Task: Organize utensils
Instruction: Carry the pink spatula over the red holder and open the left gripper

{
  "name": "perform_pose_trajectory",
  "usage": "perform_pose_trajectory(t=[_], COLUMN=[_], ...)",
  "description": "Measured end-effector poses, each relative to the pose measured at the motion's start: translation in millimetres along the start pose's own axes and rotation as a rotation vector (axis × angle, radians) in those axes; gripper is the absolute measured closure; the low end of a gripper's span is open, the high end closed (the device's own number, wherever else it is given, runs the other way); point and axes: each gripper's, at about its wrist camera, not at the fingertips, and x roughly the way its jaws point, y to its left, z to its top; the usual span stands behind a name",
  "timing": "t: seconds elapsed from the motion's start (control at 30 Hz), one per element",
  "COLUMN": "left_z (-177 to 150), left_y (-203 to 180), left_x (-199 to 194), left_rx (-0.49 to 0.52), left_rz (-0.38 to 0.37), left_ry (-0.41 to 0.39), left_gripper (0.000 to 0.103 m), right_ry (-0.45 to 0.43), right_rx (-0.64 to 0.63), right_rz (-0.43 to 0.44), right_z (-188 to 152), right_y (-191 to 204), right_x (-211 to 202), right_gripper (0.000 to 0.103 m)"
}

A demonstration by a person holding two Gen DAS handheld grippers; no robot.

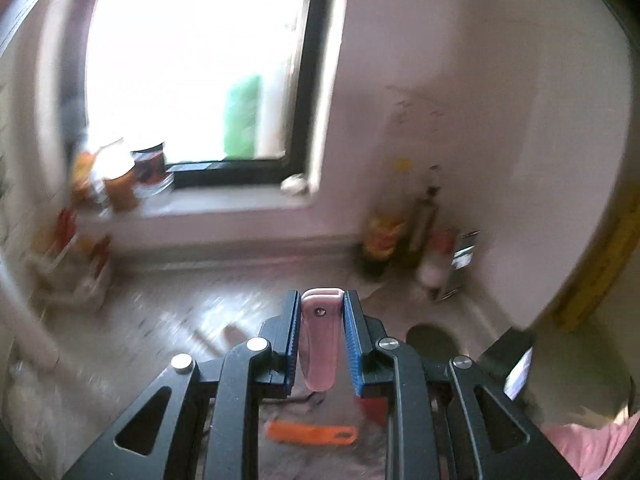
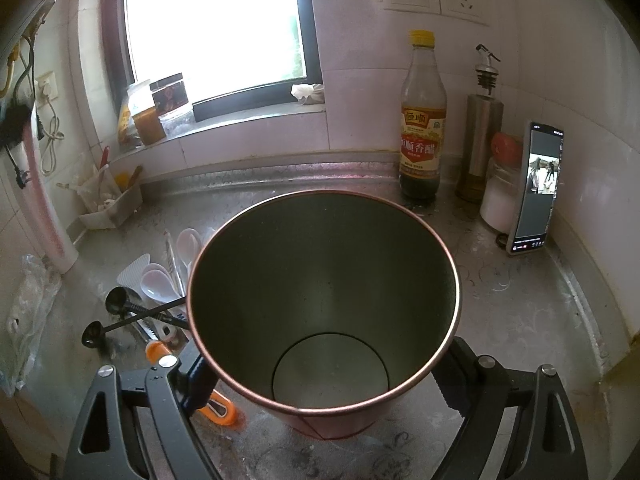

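My left gripper (image 1: 321, 300) is shut on a pink utensil handle (image 1: 320, 344), which stands between the blue pads and is lifted above the counter; its working end is hidden below. An orange-handled tool (image 1: 312, 434) lies on the counter beneath it. My right gripper (image 2: 324, 380) is shut on a tall metal cup (image 2: 400, 392) with a copper rim, upright and empty inside. Left of the cup lie white spoons (image 2: 160, 280), black measuring spoons (image 2: 120, 304), a serrated knife (image 2: 146, 330) and the orange-handled tool (image 2: 218, 410).
A vinegar bottle (image 2: 423, 120), a steel oil dispenser (image 2: 480, 136), a white jar (image 2: 500, 196) and a propped phone (image 2: 536, 188) stand at the back right. A white bin (image 2: 112, 204) sits back left, jars (image 2: 156, 112) on the windowsill, a plastic bag (image 2: 28, 312) at far left.
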Motion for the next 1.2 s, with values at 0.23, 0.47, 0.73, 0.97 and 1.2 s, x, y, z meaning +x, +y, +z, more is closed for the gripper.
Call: perform_pose_trajectory(t=[0.23,0.47,0.73,0.97,1.2], left_z=[29,36,12,-13,-24], left_y=[-45,-63,-65,-55,-47], left_x=[13,30,63,87,100], left_rx=[0.088,0.098,0.065,-0.009,-0.086], left_rz=[-0.129,-0.231,-0.278,-0.282,-0.307], left_ry=[-0.041,-0.027,0.062,0.176,0.259], left_gripper=[0.081,0.081,0.081,0.081,0.081], right_ry=[0.005,0.012,0.018,0.021,0.021], right_rx=[-0.009,-0.022,-0.039,-0.044,-0.052], right_rz=[-0.004,-0.008,-0.017,-0.029,-0.035], right_z=[0,1,1,2,2], right_y=[3,5,6,5,7], right_x=[-1,0,1,2,3], right_gripper=[0.013,0.013,0.013,0.013,0.013])
